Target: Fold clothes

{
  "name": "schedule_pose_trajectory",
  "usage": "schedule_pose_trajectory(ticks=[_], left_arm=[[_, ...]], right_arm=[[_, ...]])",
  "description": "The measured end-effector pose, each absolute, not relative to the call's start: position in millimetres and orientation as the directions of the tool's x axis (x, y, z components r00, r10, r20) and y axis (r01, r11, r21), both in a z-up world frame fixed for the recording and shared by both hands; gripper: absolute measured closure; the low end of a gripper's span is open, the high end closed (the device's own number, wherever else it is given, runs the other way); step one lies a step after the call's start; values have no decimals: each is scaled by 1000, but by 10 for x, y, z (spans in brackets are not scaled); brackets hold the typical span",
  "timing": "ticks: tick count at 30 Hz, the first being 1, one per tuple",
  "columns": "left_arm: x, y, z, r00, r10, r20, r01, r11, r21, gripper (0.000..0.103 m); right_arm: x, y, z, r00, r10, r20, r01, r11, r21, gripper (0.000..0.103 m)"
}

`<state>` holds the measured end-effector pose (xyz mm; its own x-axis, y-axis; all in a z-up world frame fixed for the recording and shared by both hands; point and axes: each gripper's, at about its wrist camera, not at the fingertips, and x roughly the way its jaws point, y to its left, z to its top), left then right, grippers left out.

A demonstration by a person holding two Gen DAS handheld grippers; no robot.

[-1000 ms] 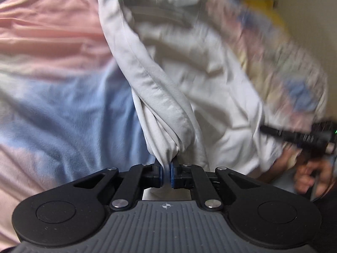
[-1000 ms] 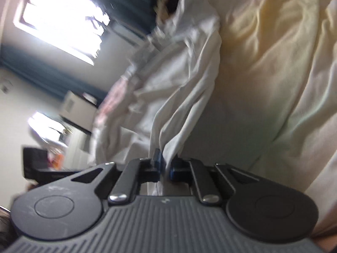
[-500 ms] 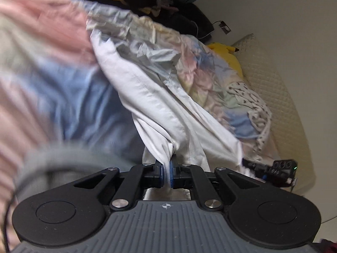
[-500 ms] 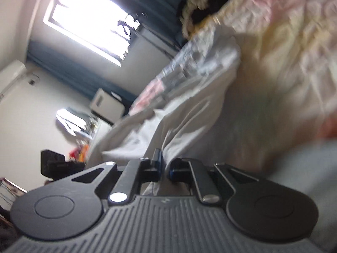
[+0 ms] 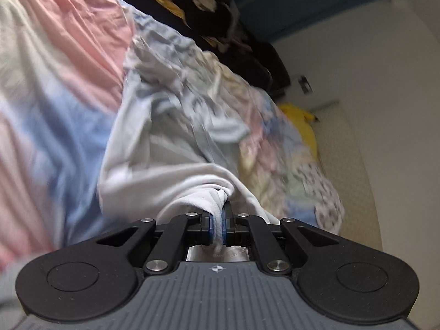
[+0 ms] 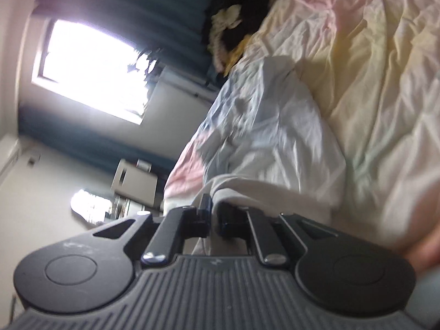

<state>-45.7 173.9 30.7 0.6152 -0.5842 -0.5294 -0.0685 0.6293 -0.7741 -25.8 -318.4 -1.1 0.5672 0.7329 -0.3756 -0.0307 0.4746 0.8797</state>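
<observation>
One big pastel bedspread (image 5: 52,115) is taking up most of both views, in pink, blue and yellow patches. On top of it one white garment (image 5: 154,165) is lying bunched up, its long axis running from the grippers away toward the dark clothes pile (image 5: 203,8) at the far end of the bed; motion blur is hiding which end is which. One yellow plush (image 5: 304,126) is sitting by the wall. Two grippers are showing: the left gripper (image 5: 219,227) is pinching a fold of the white garment (image 6: 275,148) tight between its blue pads, and the right gripper (image 6: 215,216) is clamping another edge of it.
</observation>
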Motion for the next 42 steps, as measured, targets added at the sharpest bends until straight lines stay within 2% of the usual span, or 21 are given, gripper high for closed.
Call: schedule_pose_trajectory(ticks=[3, 6, 12, 16, 17, 19, 20, 21, 22, 24, 25, 28, 32, 36, 38, 40, 42], left_arm=[[-7, 1824, 212, 635, -571, -521, -124, 590, -798, 96], [407, 1868, 49, 634, -547, -547, -191, 575, -795, 96], [1023, 1915, -625, 609, -504, -612, -356, 516, -779, 96], [1207, 1919, -867, 603, -486, -632, -380, 522, -764, 95], [1236, 1915, -889, 600, -482, -639, -378, 532, -757, 94], [1275, 1905, -916, 587, -485, -648, -375, 546, -749, 91], [1280, 1895, -902, 587, -486, -648, -360, 559, -746, 89], [1281, 1882, -876, 588, -487, -646, -339, 577, -743, 81], [1277, 1866, -842, 589, -488, -644, -316, 594, -740, 77], [1228, 1818, -734, 611, -484, -626, -262, 623, -737, 51], [1187, 1787, -670, 626, -478, -616, -235, 638, -733, 43], [1051, 1645, -452, 670, -426, -608, -152, 723, -674, 33], [842, 1544, -216, 741, -346, -575, -98, 792, -602, 29], [707, 1421, -56, 781, -297, -549, -39, 855, -517, 26], [663, 1254, -28, 771, -292, -565, 10, 893, -449, 26], [594, 1035, -56, 741, -326, -586, 83, 912, -403, 28], [525, 815, -85, 709, -357, -609, 158, 921, -356, 30]], right_arm=[[201, -3130, -161, 589, 709, -389, 32, 460, 888, 95], [608, -3072, -372, 605, 687, -402, 91, 442, 892, 95], [1153, -3035, -1126, 598, 665, -448, 242, 384, 891, 94], [1303, -3062, -1367, 583, 680, -444, 235, 382, 894, 88], [1326, -3058, -1366, 584, 690, -427, 213, 377, 901, 83], [1371, -3050, -1364, 585, 709, -393, 170, 367, 915, 48], [1392, -3044, -1360, 585, 719, -376, 149, 361, 921, 42], [1409, -3033, -1338, 581, 728, -363, 129, 358, 925, 34], [1417, -3027, -1305, 576, 735, -358, 114, 361, 926, 30], [1393, -3042, -1216, 578, 742, -341, 84, 361, 929, 24], [1364, -3064, -1158, 587, 743, -321, 62, 354, 933, 19], [1243, -3158, -982, 613, 752, -242, -4, 309, 951, 9], [1102, -3263, -717, 660, 706, -255, -73, 398, 914, 9], [945, -3260, -545, 746, 569, -347, -90, 603, 793, 11], [855, -3090, -516, 738, 559, -377, -140, 674, 725, 32], [768, -2903, -533, 711, 582, -396, -197, 704, 682, 70], [716, -2653, -588, 652, 635, -415, -275, 708, 650, 84]])
